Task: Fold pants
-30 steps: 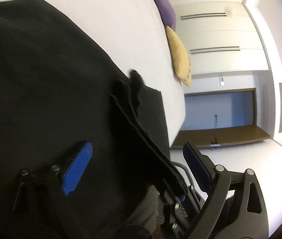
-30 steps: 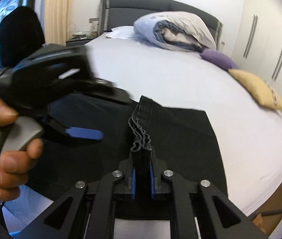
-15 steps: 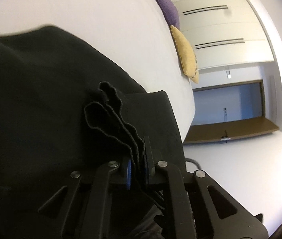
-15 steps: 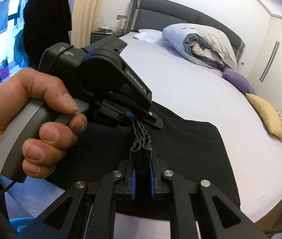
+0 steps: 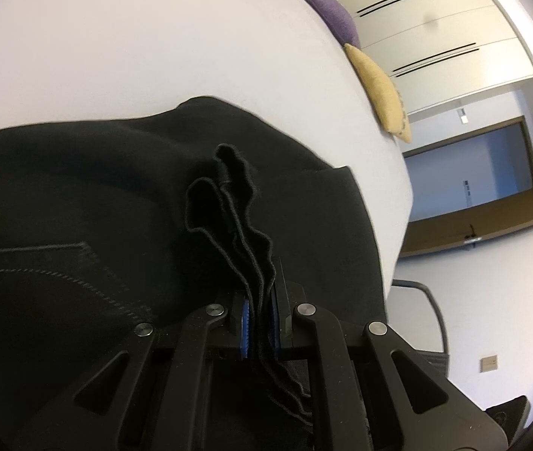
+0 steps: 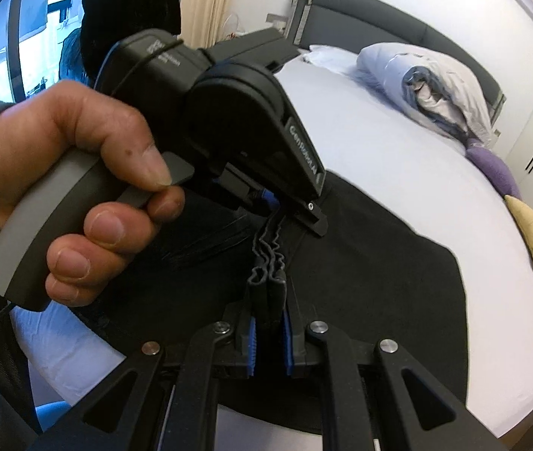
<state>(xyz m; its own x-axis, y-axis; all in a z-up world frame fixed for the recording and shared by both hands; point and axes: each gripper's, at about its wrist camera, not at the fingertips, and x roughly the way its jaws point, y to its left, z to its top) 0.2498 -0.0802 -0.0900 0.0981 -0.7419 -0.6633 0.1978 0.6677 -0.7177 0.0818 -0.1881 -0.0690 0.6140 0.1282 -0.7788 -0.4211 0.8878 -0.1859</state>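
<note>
- The black pants lie spread on the white bed, reaching its near edge; a stitched pocket outline shows on the cloth in the left wrist view
- The left hand-held gripper is clamped on a bunched, wavy edge of the pants; several layers stand up between its blue pads, which press close against the fabric
- The right hand-held gripper is likewise clamped on the same rippled edge of the pants; the folds rise between its blue pads
- In the right wrist view the left hand-held gripper sits just beyond along that edge (its tips are mostly hidden by its own black housing); the person's left hand grips its grey handle, index finger on the trigger
- A purple cushion and a yellow cushion rest at the bed's far side; a rolled duvet lies by the dark headboard
</note>
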